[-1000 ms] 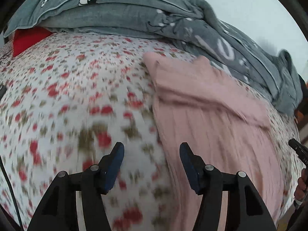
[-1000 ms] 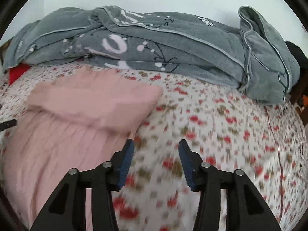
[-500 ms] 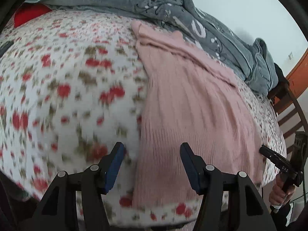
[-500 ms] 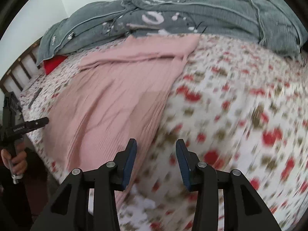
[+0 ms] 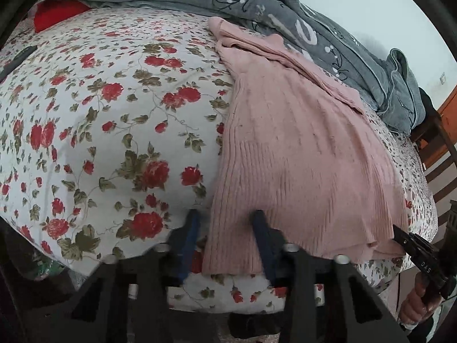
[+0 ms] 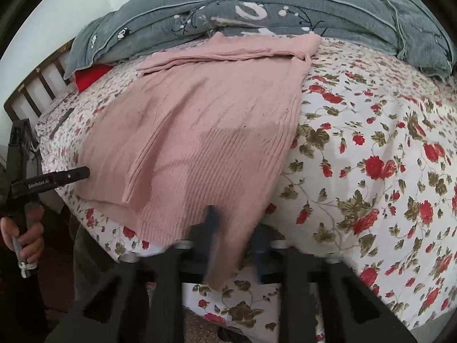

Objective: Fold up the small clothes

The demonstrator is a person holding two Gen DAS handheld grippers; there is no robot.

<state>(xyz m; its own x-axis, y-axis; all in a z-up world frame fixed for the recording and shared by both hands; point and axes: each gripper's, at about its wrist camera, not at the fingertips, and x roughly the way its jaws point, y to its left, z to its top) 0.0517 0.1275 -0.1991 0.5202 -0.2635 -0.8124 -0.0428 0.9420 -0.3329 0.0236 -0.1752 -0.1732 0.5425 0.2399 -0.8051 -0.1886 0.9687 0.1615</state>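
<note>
Across the floral bedsheet (image 5: 108,131) a pink ribbed knit garment (image 5: 291,154) is spread flat, running from the grey patterned duvet (image 5: 308,25) at the upper right of the left wrist view down to the mattress edge at the bottom. Its upper part is folded over near the duvet. At the lower centre of that view the left gripper (image 5: 225,228) is seen with its blue-padded fingers (image 5: 190,234) apart, the garment's lower left hem corner lying between them and hanging over the mattress edge; the cloth is straddled but not pinched. A red item (image 5: 54,17) is partly seen under the duvet at the upper left.

Within the right wrist view the same garment (image 6: 205,120) fills the centre left, with the duvet (image 6: 257,14) along the top and the sheet (image 6: 371,143) to the right. The right gripper (image 6: 235,237) is placed at the bottom centre on the garment's lower right hem corner, the cloth draped between its fingers (image 6: 212,220) and hanging below them; the fingers are held apart, though blur hides whether the cloth is touched. A wooden bed rail (image 6: 37,85) is visible at the left edge.
</note>
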